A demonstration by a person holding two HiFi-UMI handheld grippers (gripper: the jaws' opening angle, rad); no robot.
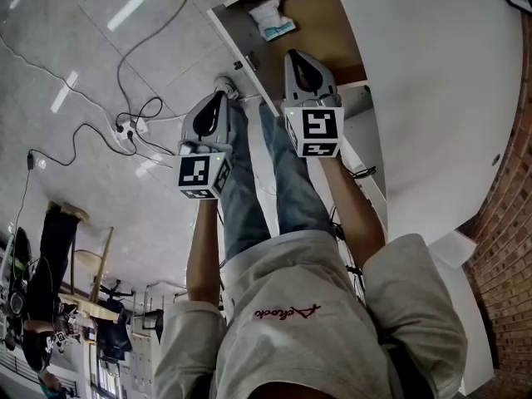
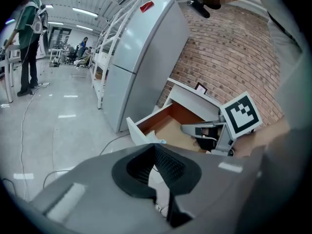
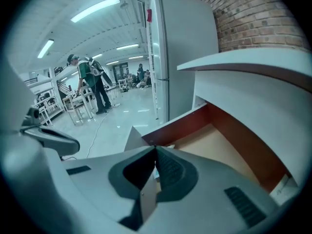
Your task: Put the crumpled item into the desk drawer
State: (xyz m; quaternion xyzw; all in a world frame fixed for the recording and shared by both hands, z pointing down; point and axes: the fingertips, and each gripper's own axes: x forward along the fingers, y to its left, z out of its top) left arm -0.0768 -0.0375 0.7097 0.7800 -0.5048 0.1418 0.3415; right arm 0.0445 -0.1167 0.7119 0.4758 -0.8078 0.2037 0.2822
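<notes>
Right gripper (image 1: pixel 293 55): jaws clenched tip to tip, nothing between; hangs just beside front panel of drawer (image 1: pixel 326 19).
Left gripper (image 1: pixel 222 98): likewise clenched, empty; outside drawer, over floor.
Crumpled item (image 1: pixel 273 17): white with teal, lies inside drawer, in corner near front panel, apart from both grippers.
Judged light, soft, compressible, not fragile; any raised fold would serve for pinch.
Drawer pulled open beneath white worktop (image 1: pixel 432 81); visible bottom holds this item only.
Placement judged done.

We see a white and blue crumpled item (image 1: pixel 271 17), a brown drawer (image 1: pixel 320 32), a white bench (image 1: pixel 432 81), blue jeans (image 1: pixel 241 206) and a red brick wall (image 1: pixel 503 214).
</notes>
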